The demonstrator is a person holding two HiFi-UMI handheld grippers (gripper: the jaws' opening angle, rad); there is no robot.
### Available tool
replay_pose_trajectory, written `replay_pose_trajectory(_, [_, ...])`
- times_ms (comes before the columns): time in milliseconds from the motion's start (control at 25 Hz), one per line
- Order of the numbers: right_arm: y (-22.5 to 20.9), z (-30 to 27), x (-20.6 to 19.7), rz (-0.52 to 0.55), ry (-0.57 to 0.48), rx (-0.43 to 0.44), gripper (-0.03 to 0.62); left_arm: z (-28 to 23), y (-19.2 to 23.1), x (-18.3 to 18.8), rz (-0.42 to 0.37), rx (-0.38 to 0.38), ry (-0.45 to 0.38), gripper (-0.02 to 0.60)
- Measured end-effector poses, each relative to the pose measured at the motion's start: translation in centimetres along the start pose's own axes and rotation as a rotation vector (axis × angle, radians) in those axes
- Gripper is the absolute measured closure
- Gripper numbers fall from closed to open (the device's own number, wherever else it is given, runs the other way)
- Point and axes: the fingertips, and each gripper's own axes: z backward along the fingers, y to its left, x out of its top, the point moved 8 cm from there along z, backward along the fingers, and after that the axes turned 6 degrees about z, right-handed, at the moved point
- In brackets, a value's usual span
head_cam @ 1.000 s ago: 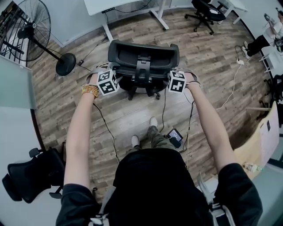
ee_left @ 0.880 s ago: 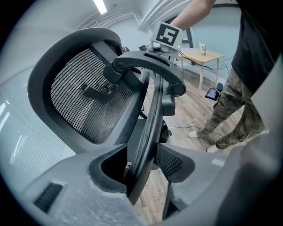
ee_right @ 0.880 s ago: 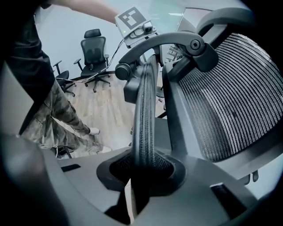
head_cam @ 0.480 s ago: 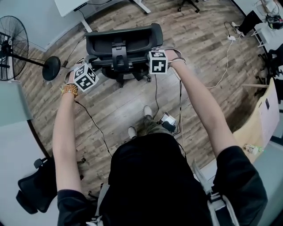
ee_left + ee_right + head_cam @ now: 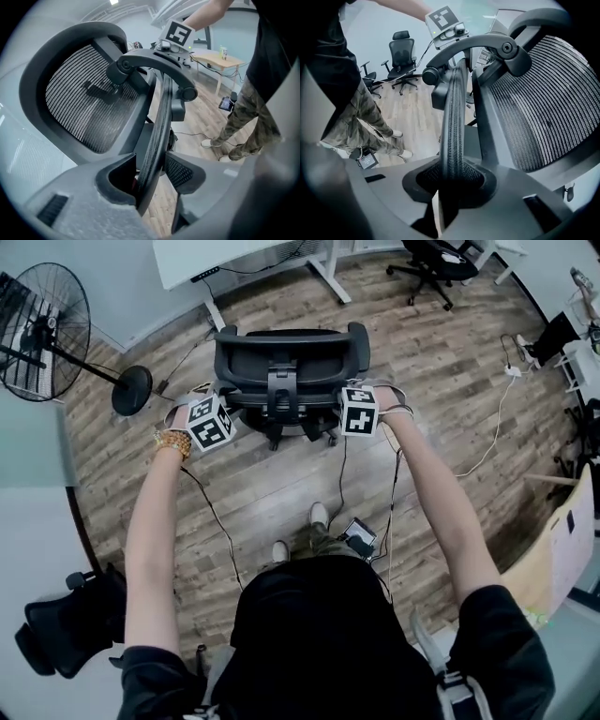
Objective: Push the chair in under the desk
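Observation:
A black mesh office chair (image 5: 286, 367) stands on the wood floor, its back toward me and a white desk (image 5: 234, 257) beyond it. My left gripper (image 5: 212, 418) is at the backrest's left edge and my right gripper (image 5: 357, 409) at its right edge. In the left gripper view the backrest rim (image 5: 157, 136) runs between the jaws of the left gripper (image 5: 150, 168); they have just been closing and press on it. In the right gripper view the right gripper (image 5: 452, 180) is clamped on the rim (image 5: 452, 122), with the mesh back (image 5: 539, 112) to its right.
A standing fan (image 5: 47, 320) with a round base (image 5: 131, 390) is left of the chair. More black chairs stand at the top right (image 5: 433, 261) and bottom left (image 5: 61, 624). Cables (image 5: 487, 427) trail over the floor. A wooden table (image 5: 553, 559) is at the right.
Both grippers stay on the backrest's edges. The head view has swung left and back, and my feet have shifted slightly. The chair sits about as far from the desk as before.

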Motion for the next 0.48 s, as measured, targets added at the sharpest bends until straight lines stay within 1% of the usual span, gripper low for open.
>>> replay_pose_trajectory(120, [0.0,-0.5,0.1,0.017,-0.002,-0.007,0.517,-0.2,-0.3,-0.4,-0.01,-0.013,0.023,0.385])
replay_pose_trajectory(240, [0.1,-1.1,-0.2,0.042,0.004,-0.02,0.517,-0.6,-0.8,-0.7,-0.015,-0.019,0.028,0.391])
replay_pose_trajectory(320, [-0.1,-1.2,-0.5,0.05,0.004,-0.026,0.516,-0.8,-0.8,-0.5,-0.047,-0.001,0.017,0.397])
replay_pose_trajectory(400, [-0.1,-1.4,-0.9,0.062,0.006,-0.039,0.516,-0.9,-1.0,-0.6,-0.095,0.032,-0.013,0.407])
replay_pose_trajectory(480, [-0.4,-1.6,-1.1,0.073,0.006,-0.04,0.516,-1.2,-1.1,-0.7,-0.108,0.049,-0.034,0.41])
